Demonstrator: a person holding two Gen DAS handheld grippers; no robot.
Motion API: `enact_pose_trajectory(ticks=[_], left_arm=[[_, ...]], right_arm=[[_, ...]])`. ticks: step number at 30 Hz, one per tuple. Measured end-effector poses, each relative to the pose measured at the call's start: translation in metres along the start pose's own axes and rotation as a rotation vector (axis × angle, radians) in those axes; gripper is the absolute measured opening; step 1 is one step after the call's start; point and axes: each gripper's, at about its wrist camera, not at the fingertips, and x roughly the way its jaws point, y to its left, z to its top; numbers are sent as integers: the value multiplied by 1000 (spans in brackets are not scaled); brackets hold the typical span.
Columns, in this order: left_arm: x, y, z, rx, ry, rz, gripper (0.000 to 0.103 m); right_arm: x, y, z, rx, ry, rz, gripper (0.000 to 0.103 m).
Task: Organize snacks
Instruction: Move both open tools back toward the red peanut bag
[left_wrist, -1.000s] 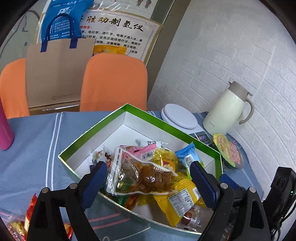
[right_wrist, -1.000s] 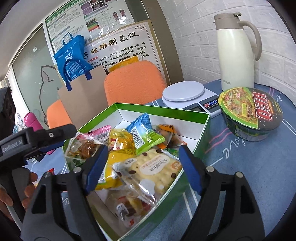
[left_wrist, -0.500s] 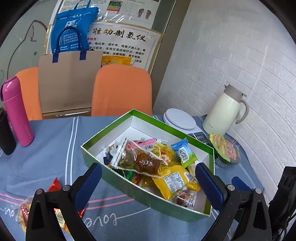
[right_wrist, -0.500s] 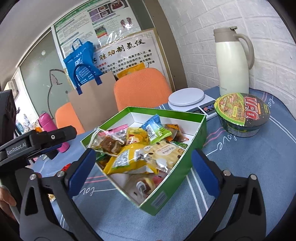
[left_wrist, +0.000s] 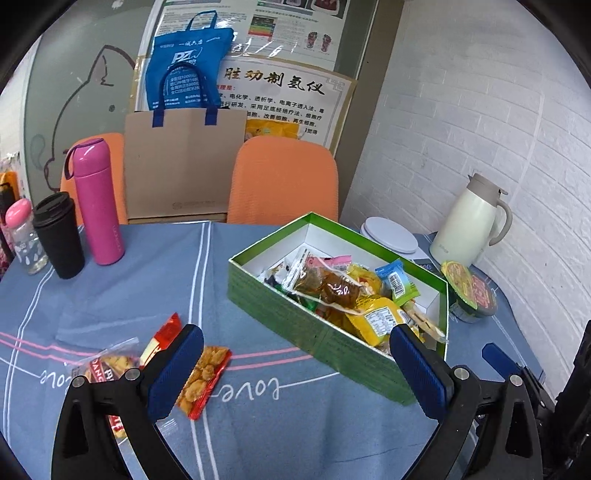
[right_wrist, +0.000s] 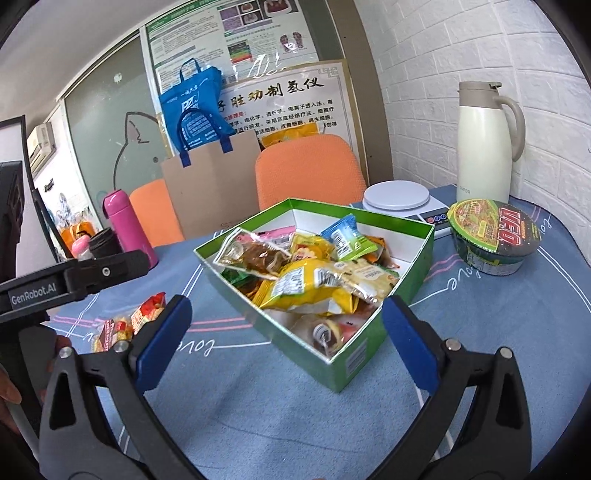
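Note:
A green box (left_wrist: 280, 308) (right_wrist: 424, 254) with a white inside sits on the blue tablecloth, heaped with several snack packets, a clear pack of brown snacks (left_wrist: 325, 286) (right_wrist: 258, 254) on top. Loose red and orange snack packets (left_wrist: 201, 373) (right_wrist: 147, 314) lie on the cloth left of the box. My left gripper (left_wrist: 295, 369) is open and empty, held back from the box's near side. My right gripper (right_wrist: 284, 339) is also open and empty, in front of the box's near corner. The left gripper's black body (right_wrist: 74, 277) shows at the left of the right wrist view.
A noodle bowl (right_wrist: 495, 236) (left_wrist: 471, 291), white kitchen scale (right_wrist: 397, 195) and cream thermos jug (right_wrist: 484, 144) stand right of the box. A pink bottle (left_wrist: 98, 203), black cup (left_wrist: 61, 236) and small clear bottle (left_wrist: 22, 236) stand far left. Orange chairs (left_wrist: 284, 181) and a paper bag (left_wrist: 184, 166) are behind.
Both grippers have pulled back and up from the box. The clear pack of brown snacks that was between the left fingers now lies in the box. Loose packets came into view.

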Motion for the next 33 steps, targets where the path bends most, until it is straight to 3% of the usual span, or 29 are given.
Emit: enact_pose_trajectory(ticks=[6,13,17,22,33], left_arm=[[-14,22,-22,-20,13,150,103],[-29,68,-61,-109,51,215,103],[-36,93,-82,-132,72,292,103],[-44,126,-103,-226,90,284,103],[-56,160,-115,-281,83,203,103]], right_arm=[[3,17,-11,-36,35,10,102],[14,41,-22,-73,77,53,102],[23,54,-29,-67,103,149,102],[43,79,-39,-152,181,146,102],[82,128,-39,-342,233,194,102]])
